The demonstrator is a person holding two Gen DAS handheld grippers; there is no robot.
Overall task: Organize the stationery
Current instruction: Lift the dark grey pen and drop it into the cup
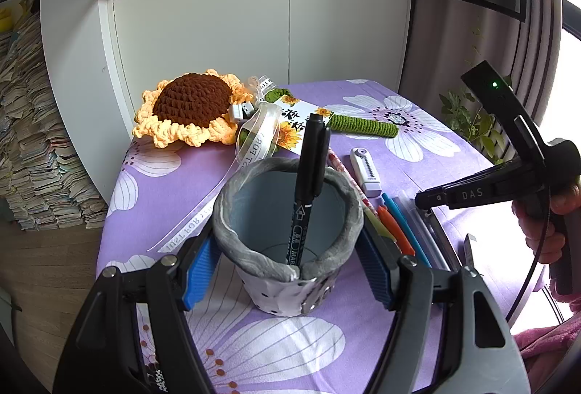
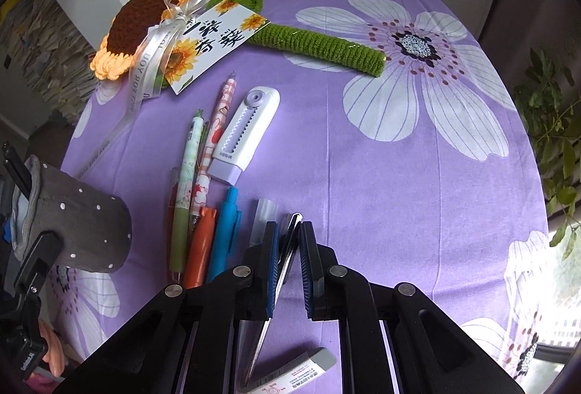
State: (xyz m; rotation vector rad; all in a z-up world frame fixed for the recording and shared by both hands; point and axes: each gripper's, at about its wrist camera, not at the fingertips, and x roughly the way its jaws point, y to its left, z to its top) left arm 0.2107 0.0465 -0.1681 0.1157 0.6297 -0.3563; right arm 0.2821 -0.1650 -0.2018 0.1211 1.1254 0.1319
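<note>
My left gripper (image 1: pixel 287 270) is shut on a grey dotted pen holder (image 1: pixel 290 245) and its blue pads press both sides. A black marker (image 1: pixel 308 190) stands inside the holder. The holder also shows at the left of the right wrist view (image 2: pixel 80 219). My right gripper (image 2: pixel 288 259) hovers over the row of pens, its jaws narrowly apart around a black and silver pen (image 2: pixel 287 248) lying on the cloth; contact is unclear. Beside it lie a clear pen (image 2: pixel 263 216), a blue pen (image 2: pixel 225 230), an orange pen (image 2: pixel 201 241), a green pen (image 2: pixel 185 187) and a pink patterned pen (image 2: pixel 214 139).
A white retractable eraser (image 2: pixel 247 132) lies beyond the pens. A crochet sunflower (image 1: pixel 189 107) with ribbon, card and green stem (image 2: pixel 319 45) lies at the back of the purple flowered tablecloth (image 2: pixel 381 176). A small grey-capped tube (image 2: pixel 297 372) lies under my right gripper. A plant (image 2: pixel 555 125) stands at right.
</note>
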